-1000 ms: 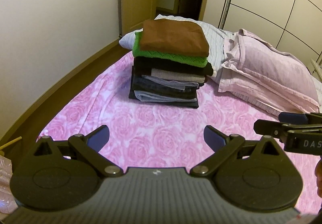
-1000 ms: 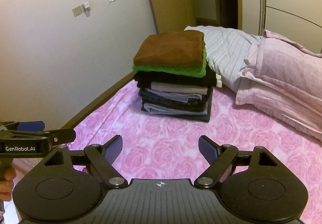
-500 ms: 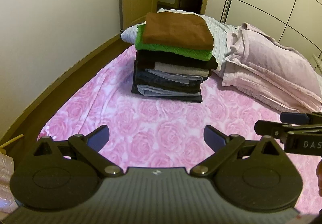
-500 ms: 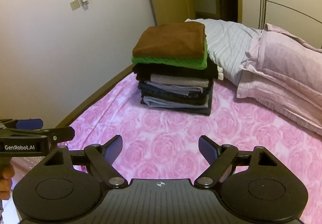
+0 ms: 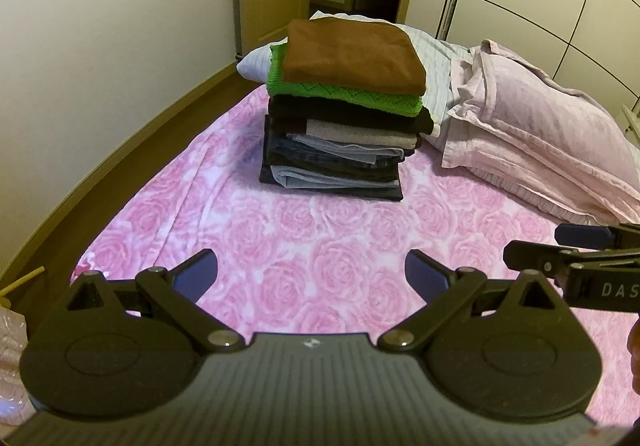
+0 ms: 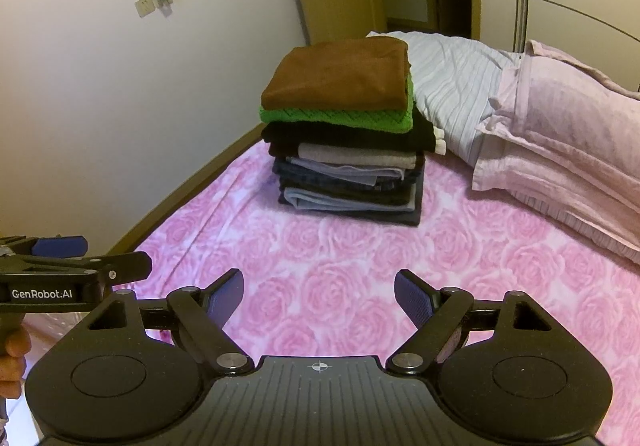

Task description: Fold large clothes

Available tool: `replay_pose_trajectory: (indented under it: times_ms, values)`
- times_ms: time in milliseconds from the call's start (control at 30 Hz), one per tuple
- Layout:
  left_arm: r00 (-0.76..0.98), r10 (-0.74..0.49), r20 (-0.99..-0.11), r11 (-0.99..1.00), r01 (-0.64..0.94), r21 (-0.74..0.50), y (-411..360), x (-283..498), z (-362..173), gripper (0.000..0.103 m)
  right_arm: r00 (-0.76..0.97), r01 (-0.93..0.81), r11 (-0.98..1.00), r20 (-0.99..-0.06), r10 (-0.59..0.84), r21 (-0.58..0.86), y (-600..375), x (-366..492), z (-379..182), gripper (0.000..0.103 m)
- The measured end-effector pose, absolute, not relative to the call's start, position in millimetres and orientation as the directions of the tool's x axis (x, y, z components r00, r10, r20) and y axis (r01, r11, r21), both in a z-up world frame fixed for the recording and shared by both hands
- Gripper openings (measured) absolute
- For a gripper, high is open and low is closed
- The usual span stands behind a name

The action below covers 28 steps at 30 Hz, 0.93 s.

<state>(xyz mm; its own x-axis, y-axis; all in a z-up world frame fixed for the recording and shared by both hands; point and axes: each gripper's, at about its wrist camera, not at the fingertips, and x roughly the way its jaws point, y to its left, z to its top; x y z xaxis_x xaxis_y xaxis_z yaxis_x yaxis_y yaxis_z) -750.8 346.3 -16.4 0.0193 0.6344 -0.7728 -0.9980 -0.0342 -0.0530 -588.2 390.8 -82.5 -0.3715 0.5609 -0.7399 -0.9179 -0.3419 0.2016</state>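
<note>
A bed (image 5: 304, 246) with a pink rose-patterned cover fills both views, a pale pink pillow (image 5: 540, 141) lying along its right side at the head end and a striped grey-white pillow (image 6: 452, 81) beside it. A tall stack of folded clothes (image 5: 344, 113), brown on top over green knit, then black, grey and denim layers, stands toward the head of the bed near its left edge, touching the striped pillow. The left gripper (image 5: 311, 274) and right gripper (image 6: 319, 292) hang side by side above the foot end, each spread wide and empty, well apart from the stack.
</note>
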Motion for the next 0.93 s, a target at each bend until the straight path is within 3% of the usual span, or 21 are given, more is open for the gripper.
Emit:
replay_pose_trajectory:
  times_ms: [933]
  values:
    - [0.034, 0.632, -0.774, -0.01, -0.999, -0.053, 350.6, -744.9, -18.3, 0.099, -0.356, -0.927, -0.317, -0.743, 0.567, 0.202, 395.1, -586.7, -84.7, 0.08]
